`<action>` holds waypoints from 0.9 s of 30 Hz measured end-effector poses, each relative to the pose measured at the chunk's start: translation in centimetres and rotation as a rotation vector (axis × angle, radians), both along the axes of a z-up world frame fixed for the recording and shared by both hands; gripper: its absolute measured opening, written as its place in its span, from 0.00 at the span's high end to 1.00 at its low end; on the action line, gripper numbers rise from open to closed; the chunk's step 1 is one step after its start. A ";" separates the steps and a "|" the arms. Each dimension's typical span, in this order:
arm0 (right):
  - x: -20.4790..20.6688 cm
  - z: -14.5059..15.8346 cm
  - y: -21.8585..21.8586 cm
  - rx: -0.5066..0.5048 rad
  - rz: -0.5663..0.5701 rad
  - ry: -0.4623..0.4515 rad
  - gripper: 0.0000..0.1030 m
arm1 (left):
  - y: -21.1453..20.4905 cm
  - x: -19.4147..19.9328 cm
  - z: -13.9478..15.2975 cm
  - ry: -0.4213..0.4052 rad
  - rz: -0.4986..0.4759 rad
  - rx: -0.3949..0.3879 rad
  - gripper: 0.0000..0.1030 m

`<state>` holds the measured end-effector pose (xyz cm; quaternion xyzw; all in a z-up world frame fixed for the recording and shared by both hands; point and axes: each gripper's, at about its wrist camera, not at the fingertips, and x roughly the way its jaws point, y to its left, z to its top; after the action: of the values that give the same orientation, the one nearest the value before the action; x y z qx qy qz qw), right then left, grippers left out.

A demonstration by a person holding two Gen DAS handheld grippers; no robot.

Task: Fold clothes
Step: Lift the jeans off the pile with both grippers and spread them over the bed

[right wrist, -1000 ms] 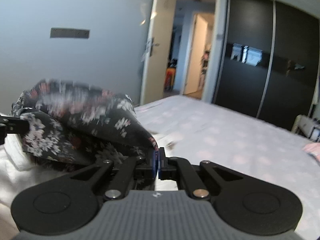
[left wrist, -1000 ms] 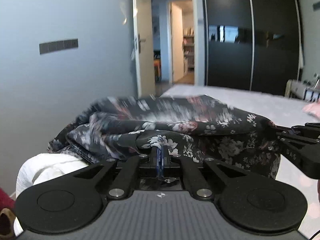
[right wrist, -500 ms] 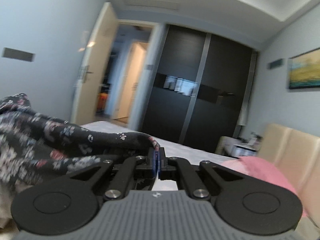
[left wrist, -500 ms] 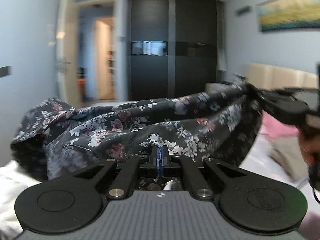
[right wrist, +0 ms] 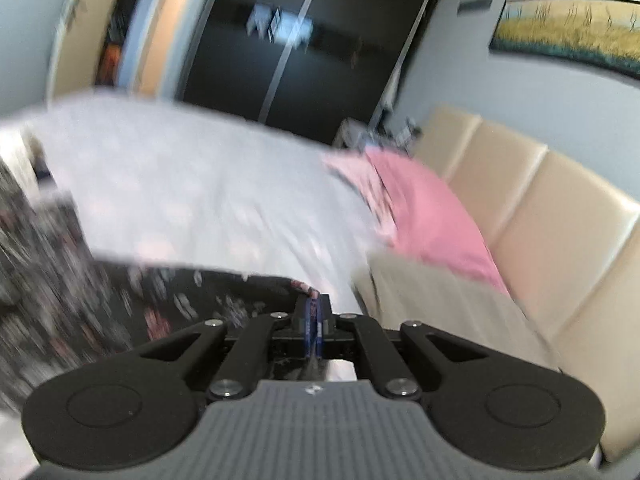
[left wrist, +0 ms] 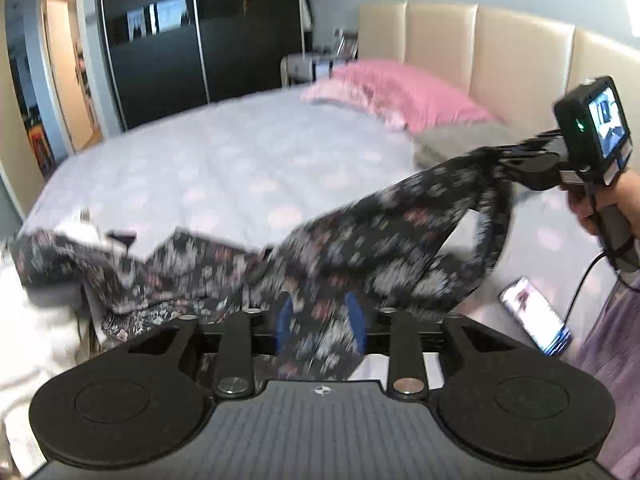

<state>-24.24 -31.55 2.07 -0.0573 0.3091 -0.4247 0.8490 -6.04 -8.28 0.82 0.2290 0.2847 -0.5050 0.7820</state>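
A dark floral-print fabric garment point(left wrist: 360, 240) stretches blurred above the pale lilac-sheeted bed point(left wrist: 224, 176), strung between the two tongs. The left tongs point(left wrist: 320, 320) are opening: the blue pads point(left wrist: 285, 320) stand apart with cloth still lying loosely between them. The right tongs point(right wrist: 312, 316) are closed on a corner of the garment.

Only the left wrist view shows the right tongs from outside point(left wrist: 516, 156), the person's hand point(left wrist: 612, 204) on their handle, the small lit screen on their back, and a smartphone point(left wrist: 536, 316) lying on the sheet. Only the right wrist view shows the framed yellow-field painting point(right wrist: 568, 32) on the wall. Both show the pink pillow point(right wrist: 432, 216), the cream padded headboard point(left wrist: 500, 56) and the black wardrobe point(left wrist: 200, 32).
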 end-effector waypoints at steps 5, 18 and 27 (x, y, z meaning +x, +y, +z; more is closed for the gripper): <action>-1.4 -4.4 -1.8 0.063 -0.030 0.032 0.91 | -1.7 1.4 -3.1 0.017 0.039 0.093 0.51; 1.2 -8.8 -2.1 0.142 0.090 0.089 0.63 | -4.7 0.9 -12.2 -0.012 -0.042 0.345 0.50; 1.3 -10.6 -4.7 0.339 0.001 0.056 0.41 | -6.9 1.3 -16.3 -0.023 -0.037 0.412 0.50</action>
<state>-22.91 -36.23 -8.57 0.0749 0.3998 -0.3643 0.8378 -4.78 -15.14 -15.43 0.3953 0.3688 -0.4478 0.7122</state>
